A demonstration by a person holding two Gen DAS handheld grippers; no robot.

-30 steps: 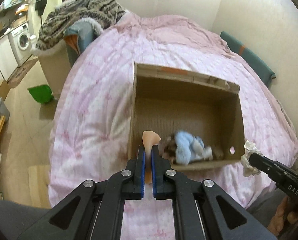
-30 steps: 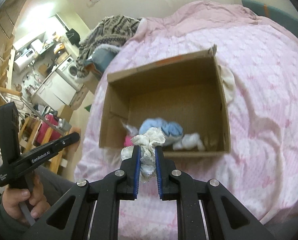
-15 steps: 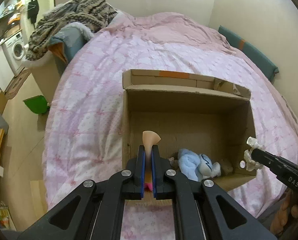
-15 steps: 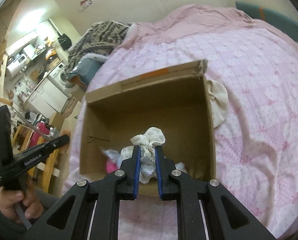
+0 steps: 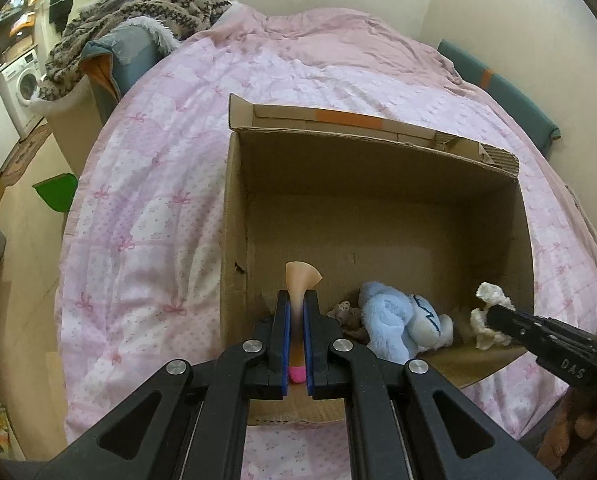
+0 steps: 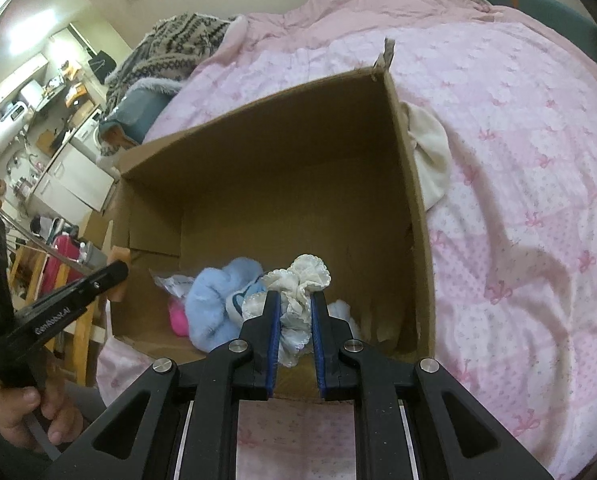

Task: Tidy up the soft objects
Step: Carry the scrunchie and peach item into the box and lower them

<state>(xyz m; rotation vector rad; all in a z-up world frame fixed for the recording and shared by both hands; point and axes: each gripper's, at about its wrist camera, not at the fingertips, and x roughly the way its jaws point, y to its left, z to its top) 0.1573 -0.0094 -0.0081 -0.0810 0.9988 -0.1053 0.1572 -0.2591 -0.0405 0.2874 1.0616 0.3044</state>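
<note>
Both grippers have advanced over the cardboard box | left gripper pinches peach item | right gripper clamps white frilly cloth | we judge release comes next

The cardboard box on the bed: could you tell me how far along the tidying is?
Done: a blue plush toy and a pink item lie in the cardboard box. In hand: the left gripper clamps a peach piece, the right gripper a white lacy cloth, both over the box. Left: release them; a cream cloth lies outside.
</note>
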